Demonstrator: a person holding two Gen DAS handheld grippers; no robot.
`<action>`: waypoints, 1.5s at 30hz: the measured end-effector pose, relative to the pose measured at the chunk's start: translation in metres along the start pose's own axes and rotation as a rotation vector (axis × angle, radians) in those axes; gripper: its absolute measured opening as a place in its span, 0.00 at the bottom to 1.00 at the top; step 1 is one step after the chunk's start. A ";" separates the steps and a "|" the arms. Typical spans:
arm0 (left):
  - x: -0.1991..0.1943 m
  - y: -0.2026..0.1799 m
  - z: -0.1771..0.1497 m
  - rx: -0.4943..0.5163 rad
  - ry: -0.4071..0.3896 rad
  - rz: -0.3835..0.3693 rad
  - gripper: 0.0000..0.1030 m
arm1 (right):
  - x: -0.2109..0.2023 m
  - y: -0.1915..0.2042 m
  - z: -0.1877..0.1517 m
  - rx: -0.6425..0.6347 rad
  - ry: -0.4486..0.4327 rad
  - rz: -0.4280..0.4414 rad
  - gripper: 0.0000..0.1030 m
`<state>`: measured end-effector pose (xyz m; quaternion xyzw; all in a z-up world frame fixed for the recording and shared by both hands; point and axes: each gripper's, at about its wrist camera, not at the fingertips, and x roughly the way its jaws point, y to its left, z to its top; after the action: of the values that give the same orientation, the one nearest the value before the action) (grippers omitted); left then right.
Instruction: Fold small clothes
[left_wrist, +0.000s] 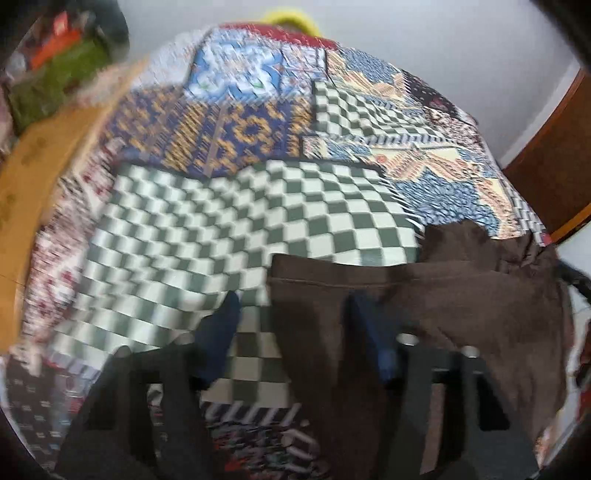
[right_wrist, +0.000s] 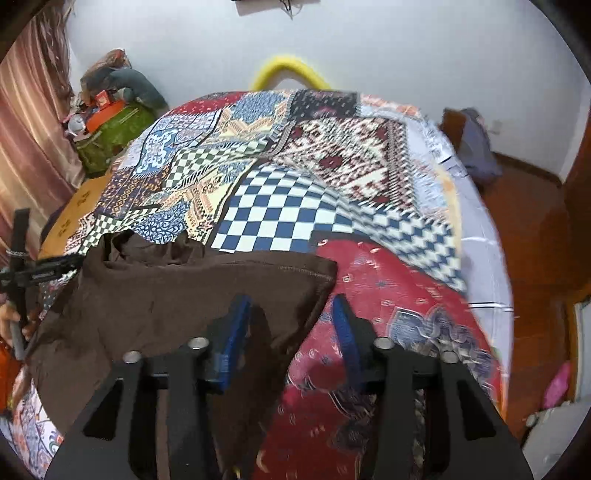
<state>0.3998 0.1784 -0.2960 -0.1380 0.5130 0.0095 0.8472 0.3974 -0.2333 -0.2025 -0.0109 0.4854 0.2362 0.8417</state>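
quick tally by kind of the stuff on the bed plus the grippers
Brown garment: 1
Patchwork bedspread: 1
Grippers: 2, left gripper and right gripper
Total: 4

Both cameras sit just behind their tongs, close above a bed, facing the far wall. The left view has the brown garment ahead to its right; the right view has it ahead-left. Both share it, the patchwork bedspread and a yellow object
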 end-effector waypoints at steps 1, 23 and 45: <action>-0.001 0.000 -0.001 0.000 -0.008 -0.012 0.37 | 0.004 0.000 -0.001 0.008 0.002 0.002 0.31; -0.095 -0.044 0.013 0.139 -0.357 0.162 0.03 | -0.067 0.002 0.015 -0.023 -0.229 -0.075 0.03; -0.089 -0.037 -0.066 0.282 -0.095 0.253 0.68 | -0.079 0.043 -0.068 -0.014 -0.058 0.095 0.46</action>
<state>0.3061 0.1382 -0.2385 0.0482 0.4821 0.0507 0.8733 0.2916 -0.2431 -0.1643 0.0130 0.4590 0.2793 0.8433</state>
